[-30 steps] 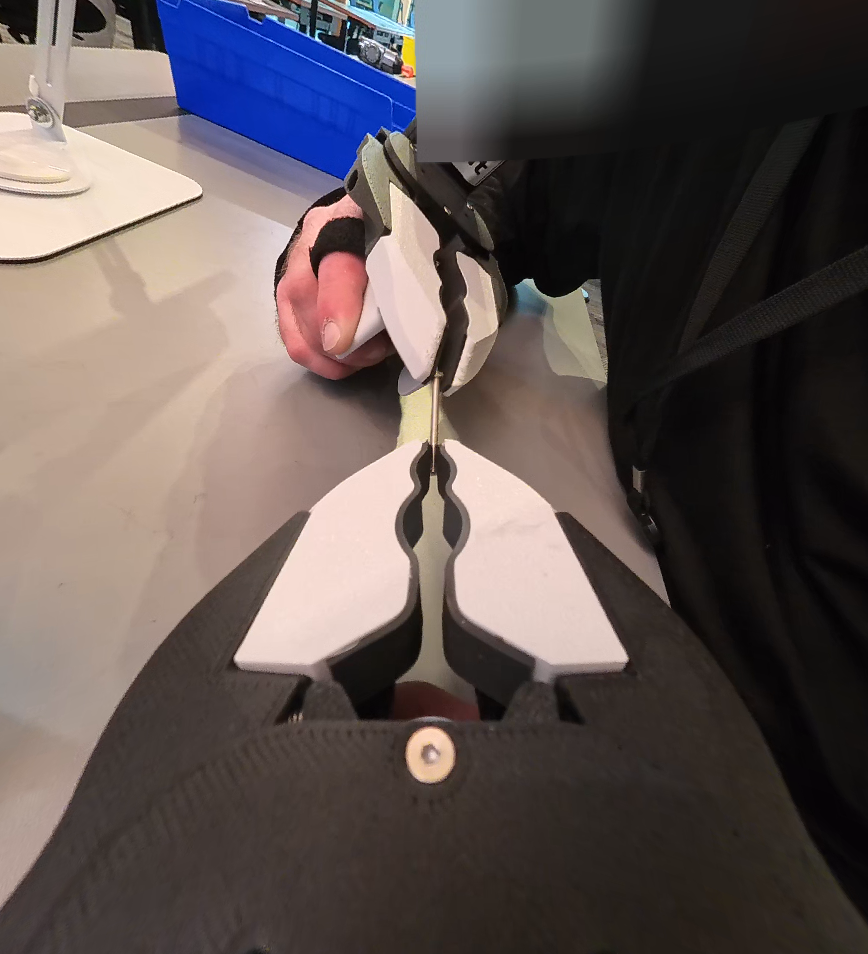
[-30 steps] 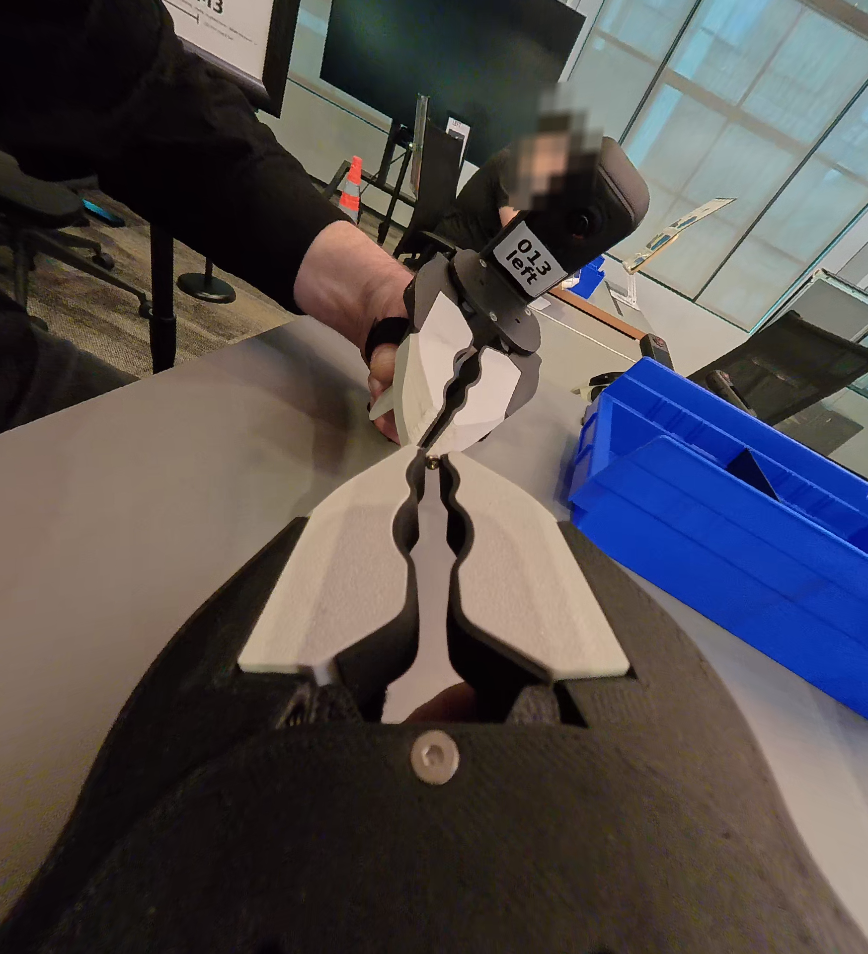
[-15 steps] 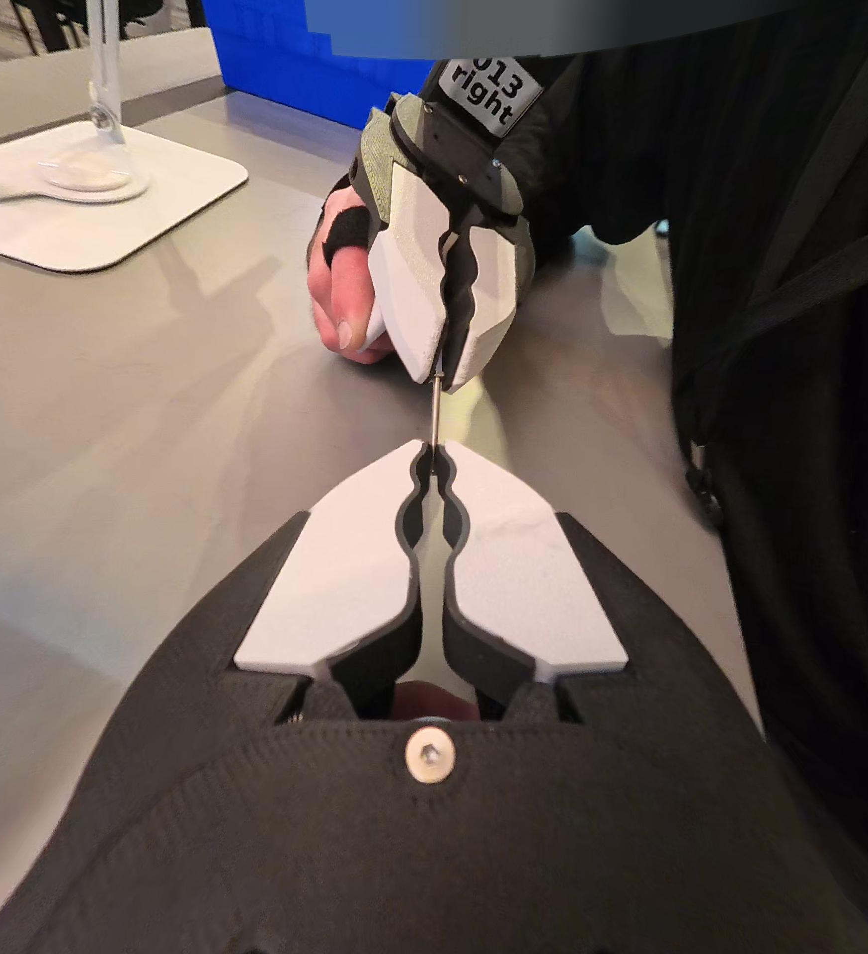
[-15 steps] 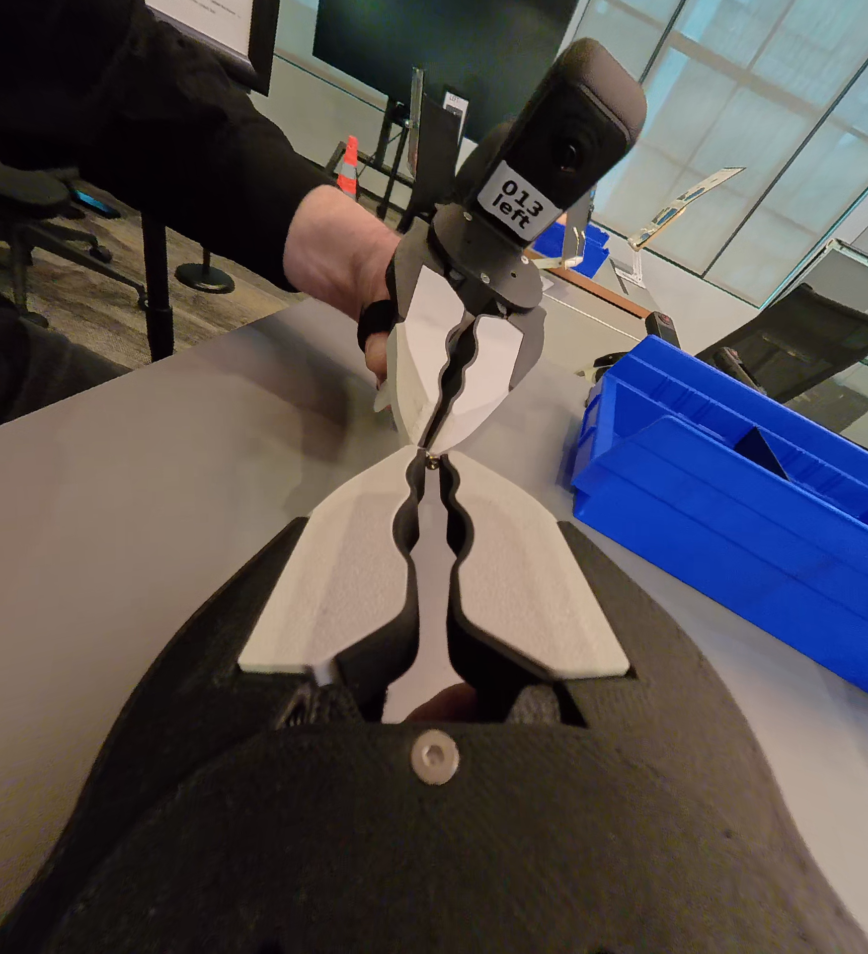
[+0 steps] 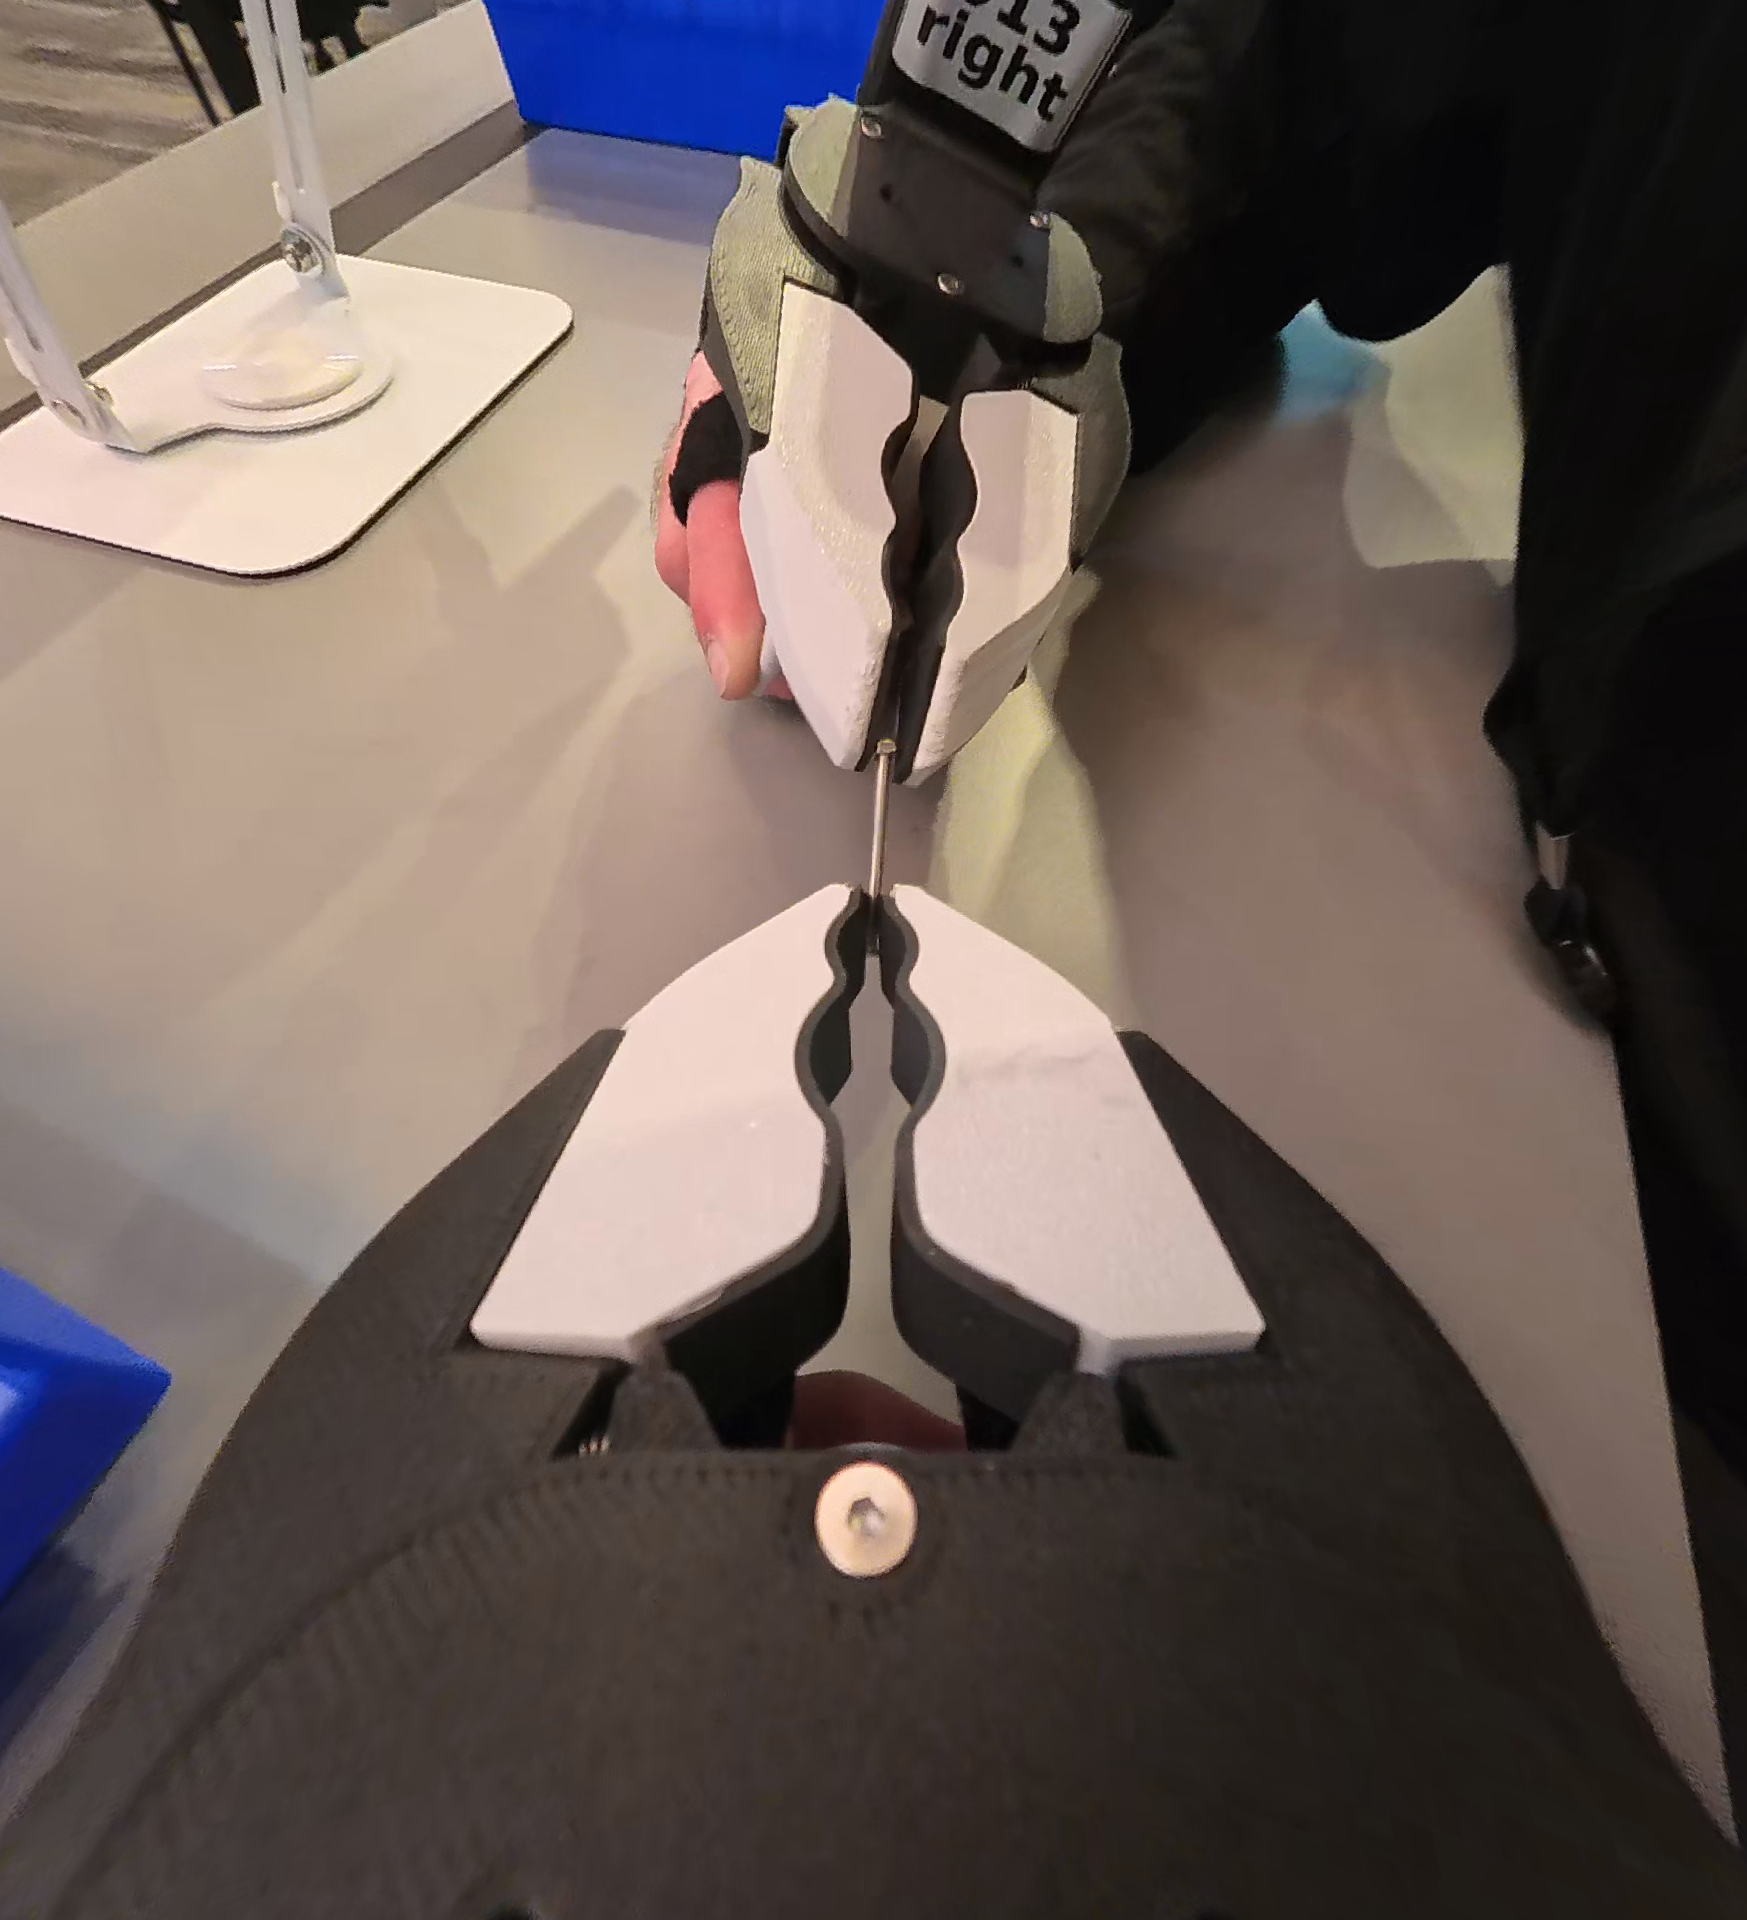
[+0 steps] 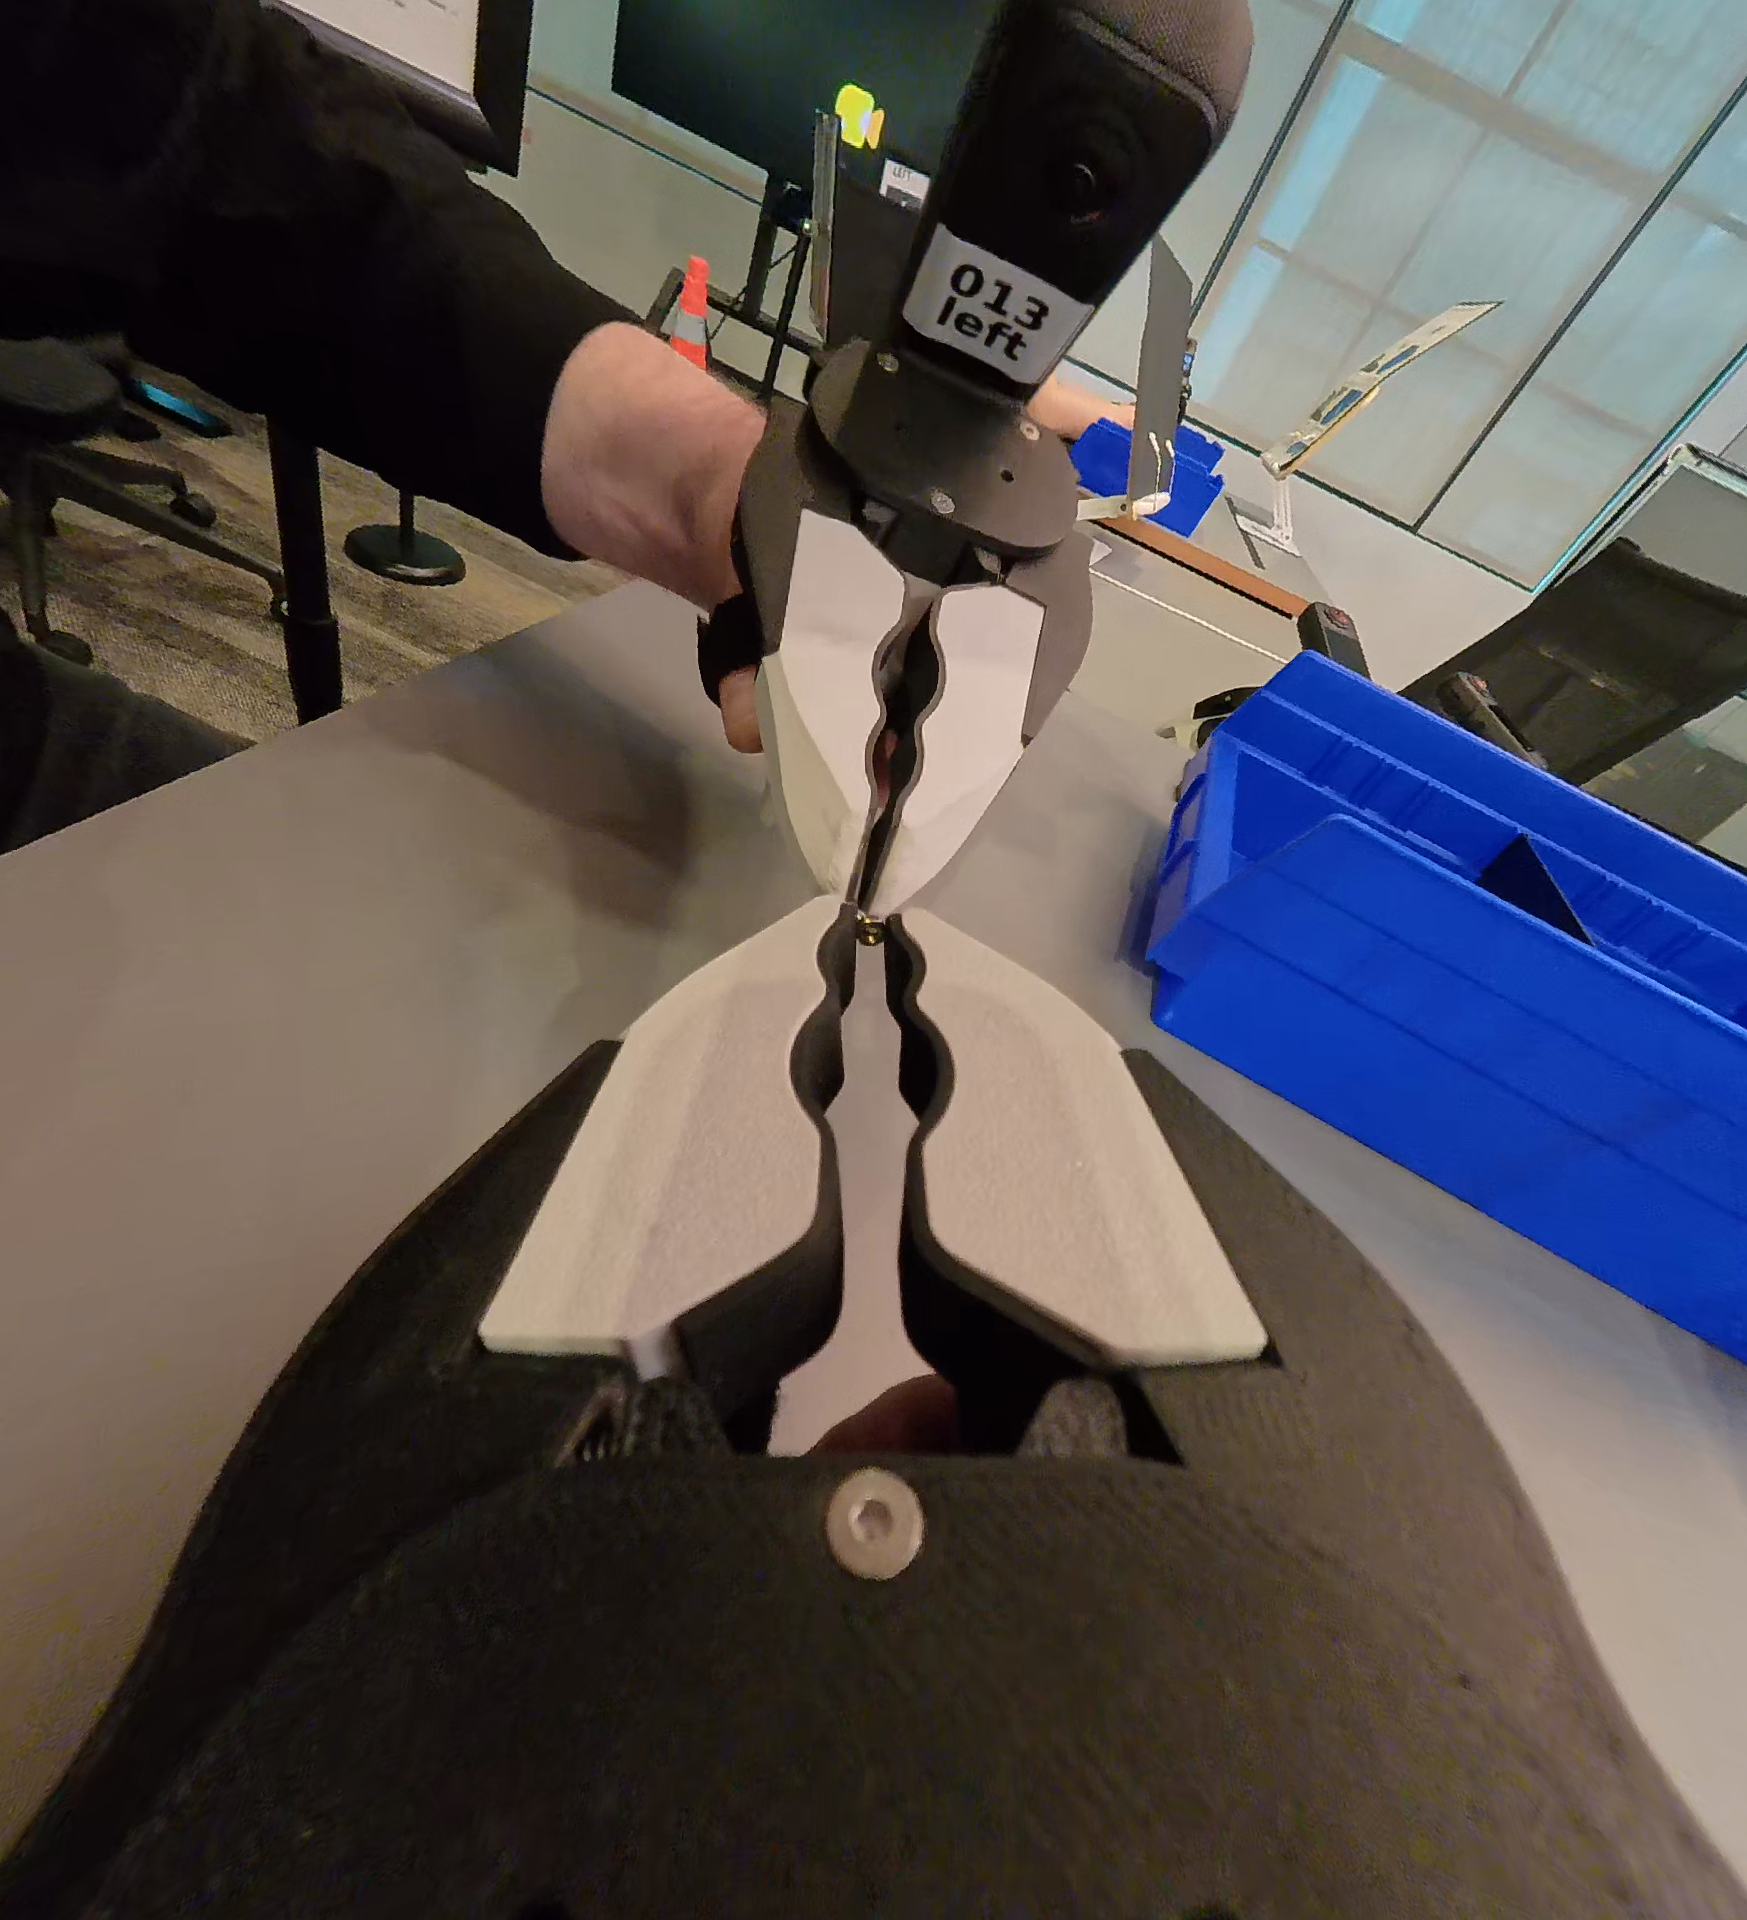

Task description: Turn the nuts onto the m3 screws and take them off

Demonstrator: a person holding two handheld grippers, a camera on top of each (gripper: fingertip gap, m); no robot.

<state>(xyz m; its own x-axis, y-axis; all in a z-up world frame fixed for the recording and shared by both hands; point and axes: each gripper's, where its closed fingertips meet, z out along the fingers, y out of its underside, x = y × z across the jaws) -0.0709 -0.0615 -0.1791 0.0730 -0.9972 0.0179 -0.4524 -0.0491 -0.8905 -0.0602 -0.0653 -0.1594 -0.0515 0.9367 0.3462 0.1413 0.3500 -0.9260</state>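
Note:
A thin metal M3 screw spans the gap between the two grippers above the grey table. My left gripper is shut on the near end of the screw. My right gripper faces it, shut on the far end. In the right wrist view the right gripper pinches a small brass-coloured piece, seemingly the nut, at its tips. The left gripper points down at it there, tip to tip. The screw shaft is foreshortened and barely shows in that view.
A blue bin stands on the table to the right of the right gripper, and a blue bin corner shows at lower left. A white stand with a flat base is at the back left. The person's black-clad body fills the right side. My two grippers' fingertips are within a few centimetres of each other.
Both grippers stay shut on the screw and have tilted together. The facing gripper looks closer and more upright in each view. A blue bin corner has come into the left wrist view.

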